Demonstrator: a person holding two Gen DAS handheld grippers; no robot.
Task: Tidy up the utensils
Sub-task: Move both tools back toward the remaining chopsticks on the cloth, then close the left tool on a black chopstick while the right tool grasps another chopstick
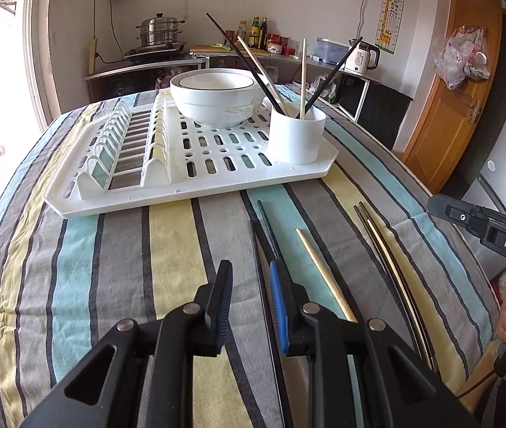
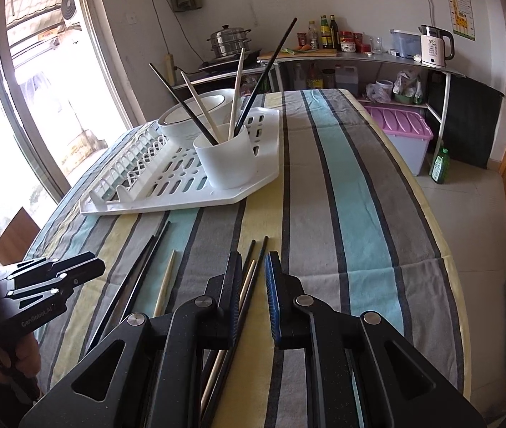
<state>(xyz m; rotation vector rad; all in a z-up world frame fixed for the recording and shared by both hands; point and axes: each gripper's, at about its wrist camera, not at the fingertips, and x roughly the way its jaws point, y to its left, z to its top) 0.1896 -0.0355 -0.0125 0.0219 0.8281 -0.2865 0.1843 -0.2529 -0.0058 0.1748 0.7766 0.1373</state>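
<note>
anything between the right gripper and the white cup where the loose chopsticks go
Nothing visible blocks it. The right gripper hangs open over loose chopsticks on the tablecloth; bare cloth runs to the white cup at the rack corner.

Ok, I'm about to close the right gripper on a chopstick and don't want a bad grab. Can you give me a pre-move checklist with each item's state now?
1. Right gripper open: ok.
2. One chopstick only between its fingers: not ok; the bundle of black and pale wooden chopsticks lies there together.
3. White cylindrical utensil cup upright on the white slotted plastic drying rack: ok.
4. Room in the cup: ok, four chopsticks inside.
5. Left gripper open and empty: ok.
6. Height above the striped tablecloth: cannot tell.
</note>
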